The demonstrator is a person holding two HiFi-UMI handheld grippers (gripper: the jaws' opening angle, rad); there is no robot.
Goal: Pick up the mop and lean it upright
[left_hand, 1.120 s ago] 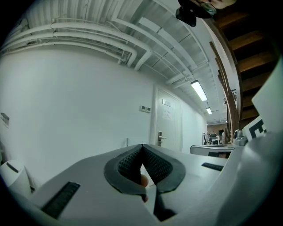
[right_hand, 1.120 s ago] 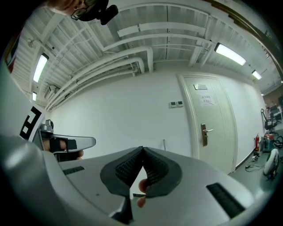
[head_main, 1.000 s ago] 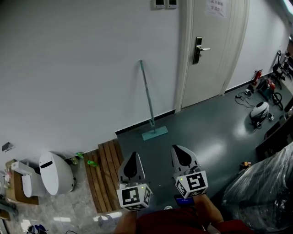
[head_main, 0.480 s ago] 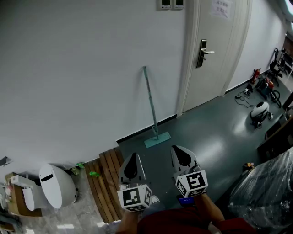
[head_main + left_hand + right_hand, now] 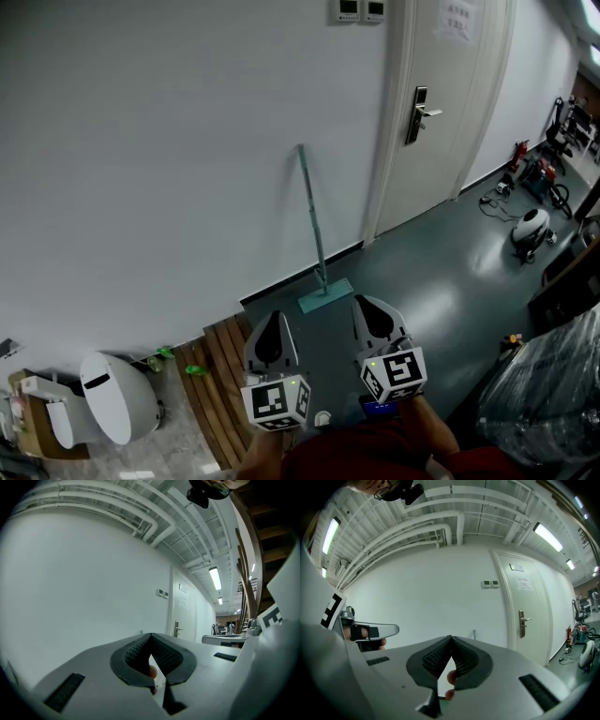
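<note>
Head view: mop (image 5: 313, 220) leaning on white wall (image 5: 169, 159), dark floor (image 5: 441, 272), door (image 5: 450, 103) right.

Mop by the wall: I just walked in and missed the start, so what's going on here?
A person holds a gripper in each hand. The left gripper and right gripper are both shut and empty. The mop leans upright against the white wall left of the door, its head on the dark floor, apart from both grippers.
</note>
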